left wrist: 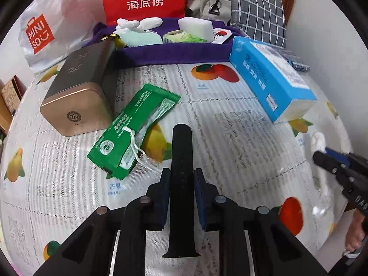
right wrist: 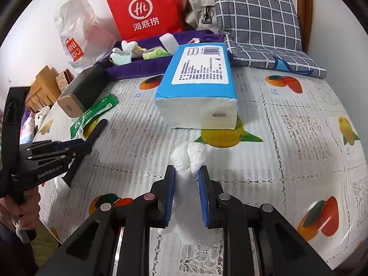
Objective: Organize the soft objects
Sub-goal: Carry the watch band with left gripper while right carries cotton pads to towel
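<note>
A: Item one, left gripper [left wrist: 181, 174]?
B: Jaws nearly closed, clamped on a black strap [left wrist: 181, 161]. The strap runs lengthwise between the pads, its rounded end sticking out ahead of the fingertips and its flared end trailing back under the gripper, above the fruit-print surface [left wrist: 230, 126].

A: Right gripper [right wrist: 186, 172]?
B: Jaws narrow, pinching a crumpled white wad [right wrist: 189, 158] of tissue or thin plastic; which one cannot be told. The bunched top bulges out just ahead of the fingertips.

A: Items ahead of the left gripper?
B: Green packet [left wrist: 135, 128] with a white cord, ahead and to the left, lying flat. Beyond it, a bronze tin [left wrist: 78, 92] on its side, touching the packet's edge.

A: Ahead of the right gripper?
B: Blue tissue pack [right wrist: 197, 78], directly ahead, well apart from the wad.

A: Far end?
B: Purple cloth [left wrist: 170, 53] holding small soft pieces: white foam block [left wrist: 195, 26], mint-green pad [left wrist: 140, 38], light-green packet [left wrist: 184, 38]. Behind it, red paper bag [left wrist: 143, 0] and white shopping bag [left wrist: 46, 27]; to the right, grey checked cushion [left wrist: 257, 11].
</note>
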